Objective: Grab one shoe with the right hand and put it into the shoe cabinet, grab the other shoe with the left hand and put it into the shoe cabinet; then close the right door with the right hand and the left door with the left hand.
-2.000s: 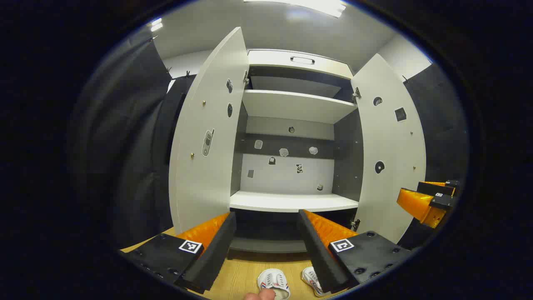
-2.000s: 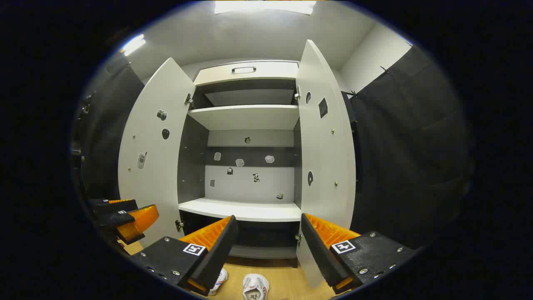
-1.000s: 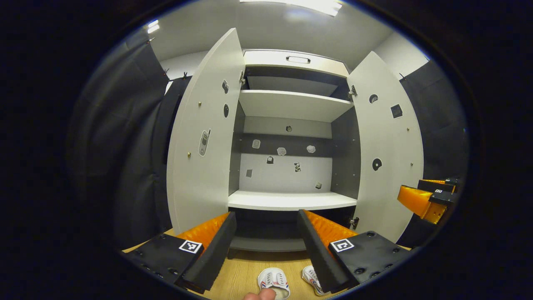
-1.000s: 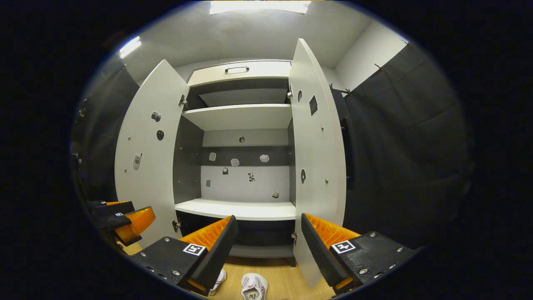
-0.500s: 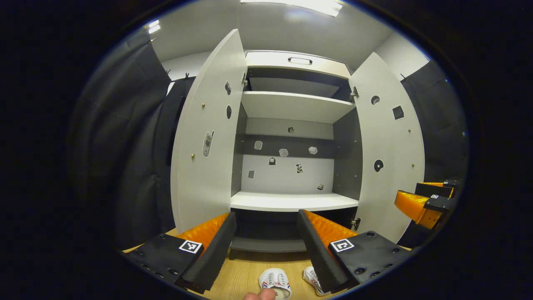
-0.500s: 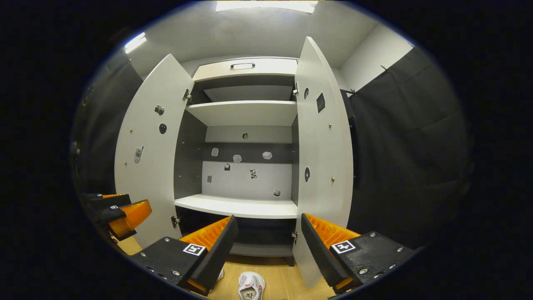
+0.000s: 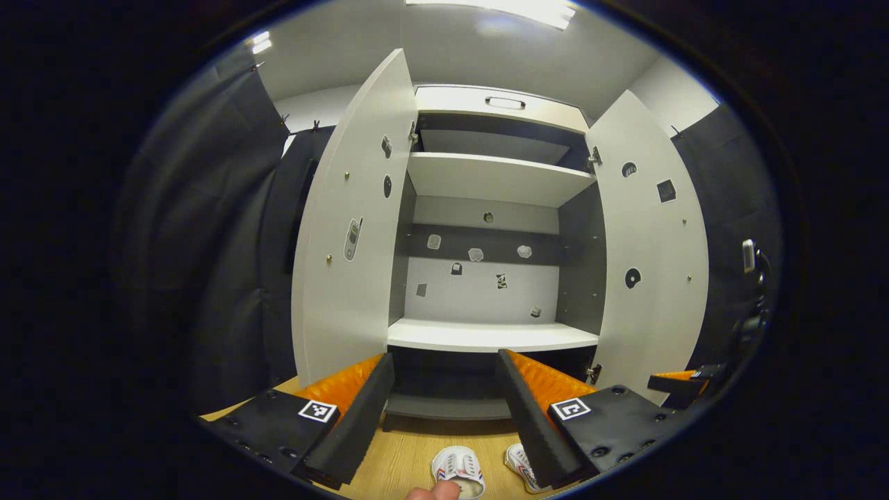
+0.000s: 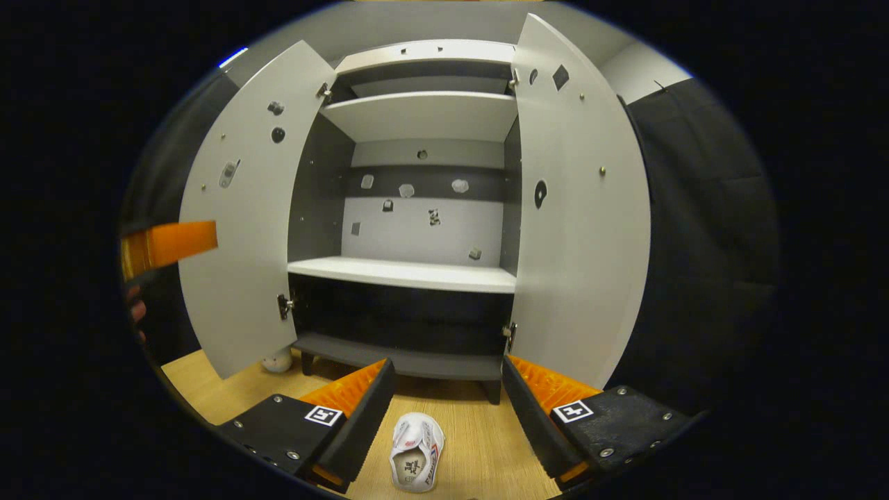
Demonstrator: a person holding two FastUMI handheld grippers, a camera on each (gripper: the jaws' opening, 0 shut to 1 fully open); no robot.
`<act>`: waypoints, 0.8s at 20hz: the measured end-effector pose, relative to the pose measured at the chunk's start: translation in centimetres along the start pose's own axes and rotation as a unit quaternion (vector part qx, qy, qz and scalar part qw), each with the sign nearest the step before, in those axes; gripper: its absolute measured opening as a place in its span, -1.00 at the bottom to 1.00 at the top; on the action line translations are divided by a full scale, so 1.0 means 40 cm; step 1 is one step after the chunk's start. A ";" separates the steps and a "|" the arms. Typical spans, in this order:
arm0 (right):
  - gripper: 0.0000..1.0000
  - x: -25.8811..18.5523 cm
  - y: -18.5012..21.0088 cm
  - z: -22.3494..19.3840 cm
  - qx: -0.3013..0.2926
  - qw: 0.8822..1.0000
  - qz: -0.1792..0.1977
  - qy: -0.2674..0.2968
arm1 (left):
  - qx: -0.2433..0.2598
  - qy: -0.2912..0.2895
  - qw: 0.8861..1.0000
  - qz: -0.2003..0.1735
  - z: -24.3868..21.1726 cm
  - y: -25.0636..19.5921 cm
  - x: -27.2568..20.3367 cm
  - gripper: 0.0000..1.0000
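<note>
The white shoe cabinet (image 7: 486,337) stands in front with both doors swung open. In the left gripper view, two white shoes (image 7: 458,467) (image 7: 519,465) with red and blue stripes lie side by side on the wooden floor, just below my left gripper (image 7: 444,364), which is open and holds nothing. In the right gripper view, one white shoe (image 8: 417,453) lies on the floor, toe towards the cabinet (image 8: 403,274), between and below the fingers of my open right gripper (image 8: 448,368). The left gripper (image 8: 170,243) shows at the far left, and the right gripper (image 7: 684,382) low at the right.
The left door (image 8: 243,208) and right door (image 8: 583,208) flank the opening, with a dark lower compartment (image 8: 396,319) beneath the white shelf. A small white rounded thing (image 8: 278,361) lies by the left door's foot. A fingertip (image 7: 430,493) shows at the bottom edge.
My right gripper has dropped and tilted down towards the floor, so the shoe now sits fuller between its fingers. The left gripper has barely moved.
</note>
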State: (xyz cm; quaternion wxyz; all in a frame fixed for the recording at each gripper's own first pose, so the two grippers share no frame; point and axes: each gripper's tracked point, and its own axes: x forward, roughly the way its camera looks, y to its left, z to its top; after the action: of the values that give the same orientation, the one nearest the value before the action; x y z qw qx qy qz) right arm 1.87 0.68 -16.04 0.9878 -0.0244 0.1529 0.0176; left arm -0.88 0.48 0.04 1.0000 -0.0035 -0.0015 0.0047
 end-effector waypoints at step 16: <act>0.89 0.110 0.024 -0.493 -0.037 0.974 0.018 0.224 | -0.001 0.001 1.000 0.013 -0.009 0.029 -0.002 0.92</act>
State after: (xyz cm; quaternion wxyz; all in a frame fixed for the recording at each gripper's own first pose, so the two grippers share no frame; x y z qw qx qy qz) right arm 0.06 0.72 -36.18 0.9262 -0.0613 0.3702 0.0352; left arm -0.98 1.63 -0.35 0.9998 -0.0050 -0.0009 0.0176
